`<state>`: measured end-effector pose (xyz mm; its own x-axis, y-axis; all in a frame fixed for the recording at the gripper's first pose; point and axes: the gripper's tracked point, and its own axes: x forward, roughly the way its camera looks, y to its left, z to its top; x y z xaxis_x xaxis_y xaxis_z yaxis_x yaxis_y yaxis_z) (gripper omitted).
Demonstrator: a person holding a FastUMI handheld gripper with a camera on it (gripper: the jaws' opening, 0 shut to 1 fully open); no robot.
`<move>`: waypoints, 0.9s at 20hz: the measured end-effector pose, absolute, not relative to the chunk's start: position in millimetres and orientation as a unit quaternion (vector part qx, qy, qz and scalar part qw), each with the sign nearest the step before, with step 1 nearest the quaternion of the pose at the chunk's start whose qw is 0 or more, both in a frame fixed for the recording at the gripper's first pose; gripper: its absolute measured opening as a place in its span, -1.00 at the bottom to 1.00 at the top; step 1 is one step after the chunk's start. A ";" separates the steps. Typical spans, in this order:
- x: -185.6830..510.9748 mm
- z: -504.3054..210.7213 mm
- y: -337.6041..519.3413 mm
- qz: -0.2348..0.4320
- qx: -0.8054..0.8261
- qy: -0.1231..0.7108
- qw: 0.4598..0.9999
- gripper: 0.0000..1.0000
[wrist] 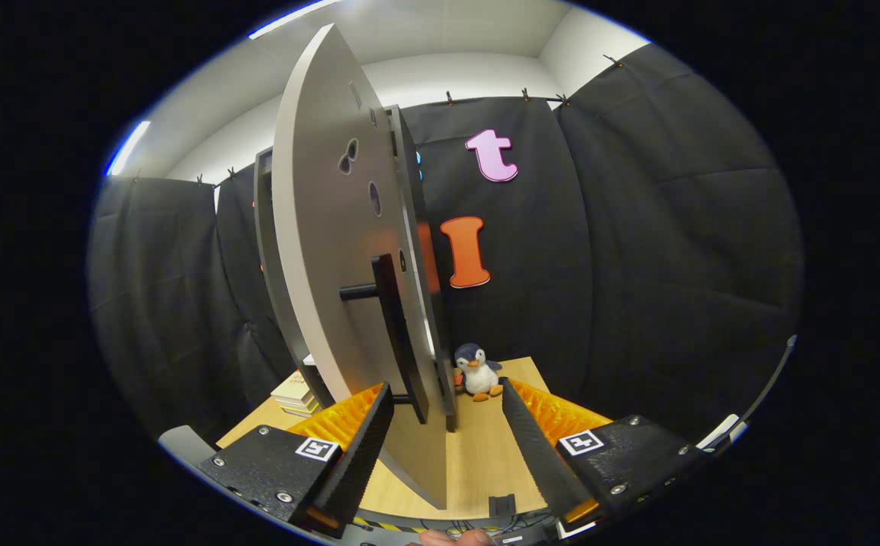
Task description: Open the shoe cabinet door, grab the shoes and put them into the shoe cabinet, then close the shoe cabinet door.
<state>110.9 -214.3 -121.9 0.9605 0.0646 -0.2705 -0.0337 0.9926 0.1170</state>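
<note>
A small plush penguin (477,371) with a dark blue head, white belly and orange beak and feet sits upright on the light wooden table (485,455), close to the black cloth wall (637,265) behind it. A short stack of pale books (297,396) lies on the far side of the same table, near its edge. Black clips (525,94) pin the cloth along its top, below a plain white ceiling (440,38). Bright strip lights (127,148) glow overhead. Black-and-yellow striped tape (386,523) runs along the table's near edge.
</note>
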 end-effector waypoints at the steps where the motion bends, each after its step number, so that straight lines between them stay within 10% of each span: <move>1: 114.5 -121.1 -214.6 0.019 0.047 0.136 0.989 0.79; 18: 120.0 -118.1 -87.2 0.020 0.008 0.153 0.988 0.77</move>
